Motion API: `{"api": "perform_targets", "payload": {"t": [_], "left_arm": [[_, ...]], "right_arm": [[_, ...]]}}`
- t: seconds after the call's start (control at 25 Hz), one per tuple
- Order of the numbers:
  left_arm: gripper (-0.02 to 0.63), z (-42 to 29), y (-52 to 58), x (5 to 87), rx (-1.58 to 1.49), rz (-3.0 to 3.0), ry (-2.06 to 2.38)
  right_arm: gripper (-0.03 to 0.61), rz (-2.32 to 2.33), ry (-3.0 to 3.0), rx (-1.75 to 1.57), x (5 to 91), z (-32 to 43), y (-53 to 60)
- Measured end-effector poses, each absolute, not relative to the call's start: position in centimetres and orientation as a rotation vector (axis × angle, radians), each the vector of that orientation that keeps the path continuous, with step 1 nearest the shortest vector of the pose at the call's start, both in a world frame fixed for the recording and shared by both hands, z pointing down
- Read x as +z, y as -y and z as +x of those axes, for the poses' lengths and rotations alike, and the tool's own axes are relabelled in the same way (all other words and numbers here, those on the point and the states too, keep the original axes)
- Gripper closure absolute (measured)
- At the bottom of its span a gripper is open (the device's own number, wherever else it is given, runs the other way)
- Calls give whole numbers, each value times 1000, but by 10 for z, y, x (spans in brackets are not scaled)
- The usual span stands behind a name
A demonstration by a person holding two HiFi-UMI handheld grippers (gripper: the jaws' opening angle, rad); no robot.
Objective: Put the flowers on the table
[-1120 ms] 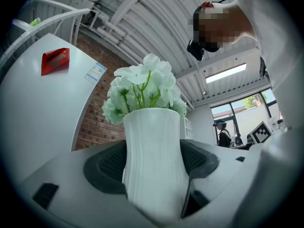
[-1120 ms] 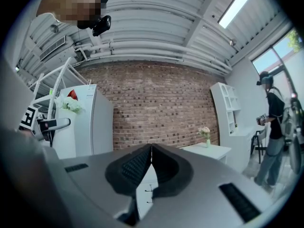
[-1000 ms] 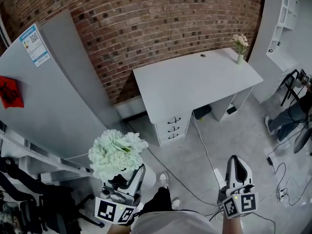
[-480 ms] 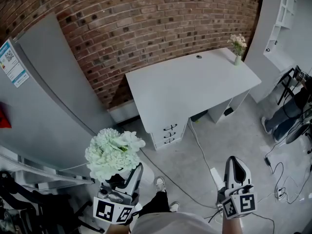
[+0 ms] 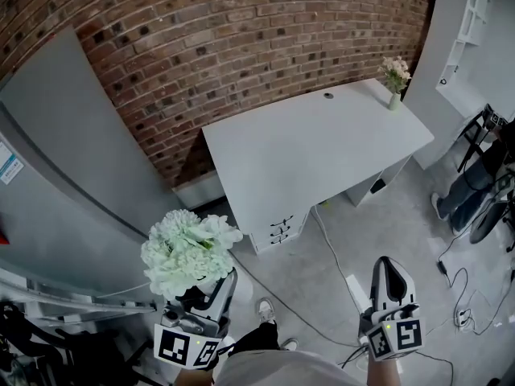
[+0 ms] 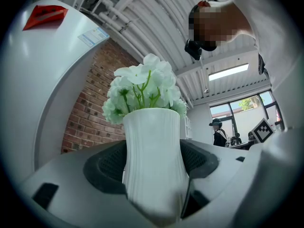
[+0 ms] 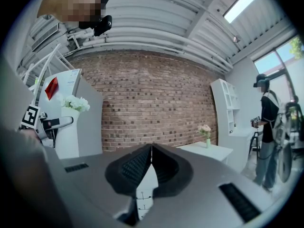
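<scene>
The left gripper [image 5: 212, 289] is clamping the white vase [image 6: 154, 160] of flowers [image 5: 189, 250] between its jaws; the right gripper [image 5: 392, 270] is hanging closed, empty.

worktop [image 5: 314, 147] sits against brick wall [image 5: 241, 39], small vase [image 5: 394, 77] on its far-right corner. flowers [image 5: 189, 252] in left hand-held gripper [image 5: 211, 288], left of right hand-held gripper [image 5: 392, 264].

Matt ribbed vase [image 6: 154, 165], rough brick wall [image 5: 241, 47]

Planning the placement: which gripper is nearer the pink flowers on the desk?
Right. The right gripper faces the pink flowers across the floor; the left gripper, clamping the white vase, is farther left.
</scene>
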State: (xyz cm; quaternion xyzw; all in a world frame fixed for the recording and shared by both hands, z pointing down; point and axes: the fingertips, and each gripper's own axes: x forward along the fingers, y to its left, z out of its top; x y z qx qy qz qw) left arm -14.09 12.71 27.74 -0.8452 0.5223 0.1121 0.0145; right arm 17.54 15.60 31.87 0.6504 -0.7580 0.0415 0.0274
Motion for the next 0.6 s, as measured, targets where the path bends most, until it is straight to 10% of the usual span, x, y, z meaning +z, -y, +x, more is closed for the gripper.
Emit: {"api": "perform_targets", "payload": {"t": [0.6], "left_arm": [[261, -164, -37, 282, 414, -2707, -1550]], "right_arm": [[561, 2025, 2257, 91, 308, 145, -89]]}}
